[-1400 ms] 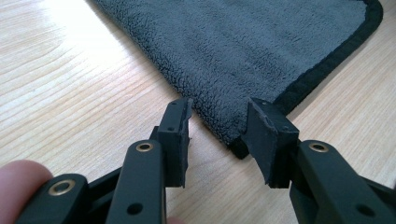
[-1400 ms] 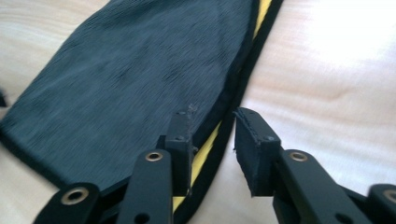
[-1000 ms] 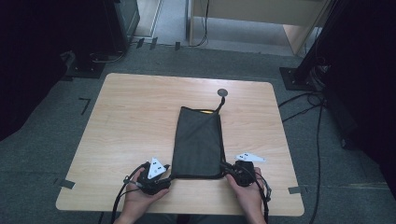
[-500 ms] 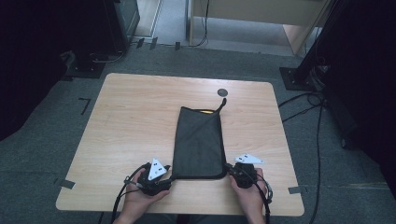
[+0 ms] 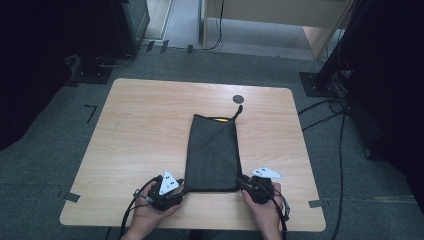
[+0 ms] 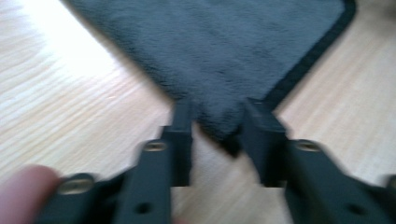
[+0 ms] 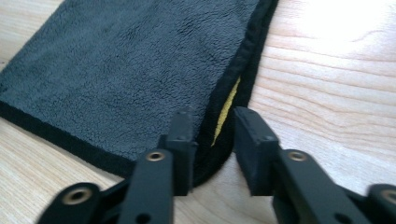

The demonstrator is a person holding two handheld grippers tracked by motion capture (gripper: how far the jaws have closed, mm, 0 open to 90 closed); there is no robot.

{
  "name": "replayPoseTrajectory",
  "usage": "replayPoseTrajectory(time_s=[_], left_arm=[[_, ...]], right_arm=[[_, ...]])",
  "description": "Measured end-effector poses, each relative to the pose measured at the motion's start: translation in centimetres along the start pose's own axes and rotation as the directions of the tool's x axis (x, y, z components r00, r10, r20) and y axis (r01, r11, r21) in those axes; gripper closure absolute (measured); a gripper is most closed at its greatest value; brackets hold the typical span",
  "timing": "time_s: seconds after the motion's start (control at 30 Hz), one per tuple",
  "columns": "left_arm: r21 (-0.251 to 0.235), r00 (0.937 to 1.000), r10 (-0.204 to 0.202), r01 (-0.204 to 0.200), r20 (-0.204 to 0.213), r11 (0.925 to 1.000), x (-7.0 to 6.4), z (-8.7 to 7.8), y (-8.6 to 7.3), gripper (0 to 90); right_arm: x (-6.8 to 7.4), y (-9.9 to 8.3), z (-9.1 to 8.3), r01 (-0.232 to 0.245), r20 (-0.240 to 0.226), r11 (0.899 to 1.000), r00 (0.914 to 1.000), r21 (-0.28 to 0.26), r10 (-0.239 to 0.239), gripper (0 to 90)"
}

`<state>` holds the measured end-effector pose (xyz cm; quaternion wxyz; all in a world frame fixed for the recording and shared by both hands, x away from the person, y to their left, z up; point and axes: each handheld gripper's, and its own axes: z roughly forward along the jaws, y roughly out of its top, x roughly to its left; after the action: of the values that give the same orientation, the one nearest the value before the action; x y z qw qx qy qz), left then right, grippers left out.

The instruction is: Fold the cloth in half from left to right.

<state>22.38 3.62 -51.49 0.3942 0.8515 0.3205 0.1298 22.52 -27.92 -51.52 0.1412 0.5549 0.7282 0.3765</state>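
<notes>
Dark grey towel (image 5: 212, 153) lies folded lengthwise at centre of wooden table (image 5: 140, 130), hanging loop (image 5: 238, 111) at far end, yellow inner face (image 7: 225, 112) showing along edge. My left gripper (image 5: 176, 192) sits at towel's near left corner, jaws parted, corner between them (image 6: 219, 123). My right gripper (image 5: 245, 183) at near right corner, jaws parted astride black hem (image 7: 219, 140). Neither clamps cloth.
</notes>
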Motion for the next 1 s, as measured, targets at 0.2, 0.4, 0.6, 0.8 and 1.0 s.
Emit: replayPoseTrajectory(time_s=[0.2,0.4,0.6,0.8,1.0], left_arm=[[0.029,0.9999,0.012,-0.012,0.001,0.9995,0.0,-0.3,0.1,88.3],[0.048,0.9994,-0.034,0.034,-0.005,0.9982,1.7,-1.7,-0.7,89.1],[0.064,0.9977,-0.065,0.066,-0.019,0.9957,3.0,-4.2,-2.6,89.1],[0.062,0.9965,-0.075,0.073,0.036,0.9955,1.9,-6.4,-4.7,89.0],[0.018,0.9916,-0.121,0.12,0.047,0.9926,1.1,-6.7,-5.0,67.1]], right_arm=[[1.0,-0.1,0.3,0.015,0.013,1.0,0.9998,0.003,-0.015,81.5],[3.2,-0.5,0.6,0.023,-0.006,1.0,0.9997,0.001,-0.023,83.1],[6.3,-1.2,0.9,0.074,-0.062,0.997,0.9954,0.01,-0.073,83.4],[7.7,-2.1,0.1,0.136,-0.113,0.99,0.985,0.043,-0.13,83.4],[7.2,-2.2,-0.4,0.134,-0.13,0.99,0.9834,0.047,-0.127,76.2]])
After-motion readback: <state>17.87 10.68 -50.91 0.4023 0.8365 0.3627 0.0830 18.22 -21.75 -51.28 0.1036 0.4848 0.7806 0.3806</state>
